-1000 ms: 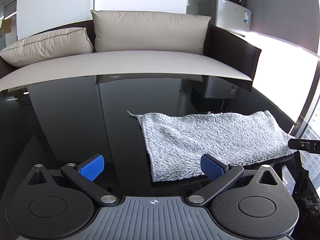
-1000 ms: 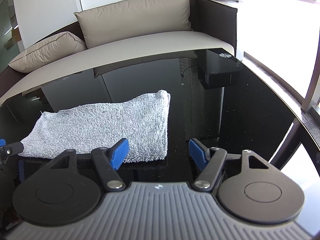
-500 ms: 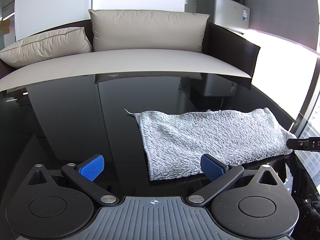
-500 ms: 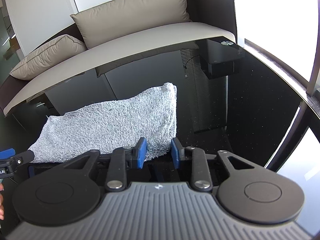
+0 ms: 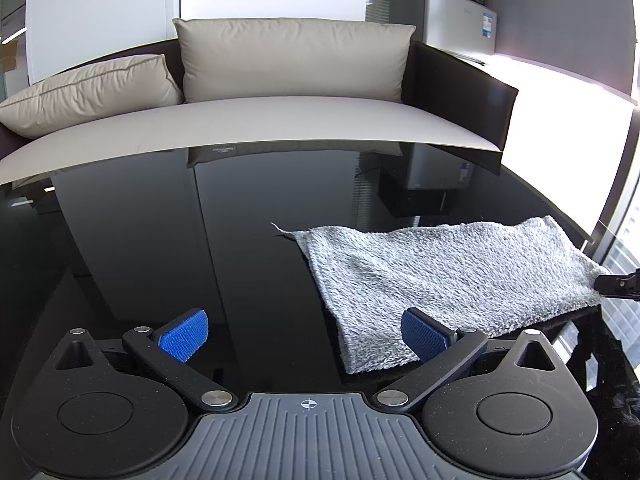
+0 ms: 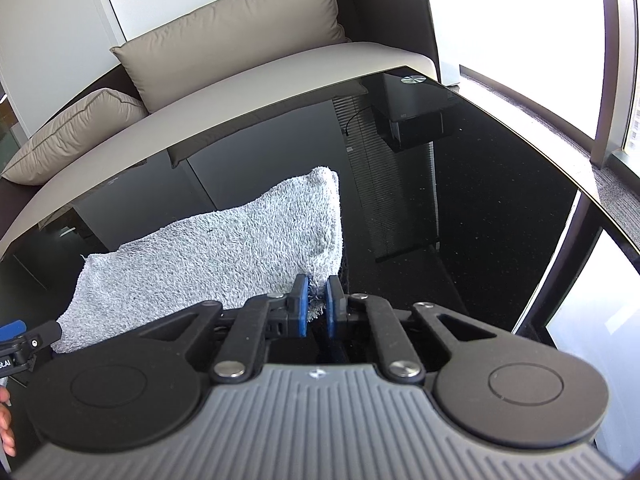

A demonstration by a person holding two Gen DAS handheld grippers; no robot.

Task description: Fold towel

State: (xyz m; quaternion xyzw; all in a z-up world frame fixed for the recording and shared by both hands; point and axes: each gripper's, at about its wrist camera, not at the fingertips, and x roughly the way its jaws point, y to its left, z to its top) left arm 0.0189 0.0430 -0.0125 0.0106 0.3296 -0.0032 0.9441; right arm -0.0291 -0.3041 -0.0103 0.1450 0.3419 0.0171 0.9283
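Observation:
A grey towel (image 5: 448,276) lies folded on the black glass table (image 5: 200,248). My left gripper (image 5: 304,336) is open, its right finger over the towel's near left corner, its left finger over bare glass. My right gripper (image 6: 316,304) is shut on the towel's (image 6: 224,256) near right corner, and that edge is lifted a little. The tip of the right gripper (image 5: 618,284) shows at the right edge of the left wrist view. The tip of the left gripper (image 6: 24,340) shows at the left edge of the right wrist view.
A beige sofa (image 5: 256,120) with two cushions stands behind the table. A small fridge with a microwave (image 5: 444,12) stands at the back right. The table's right edge (image 6: 560,168) runs close to bright windows.
My right gripper has closed from open onto the towel's near right corner and raised it slightly. The left gripper stays open and has shifted a little left of the towel.

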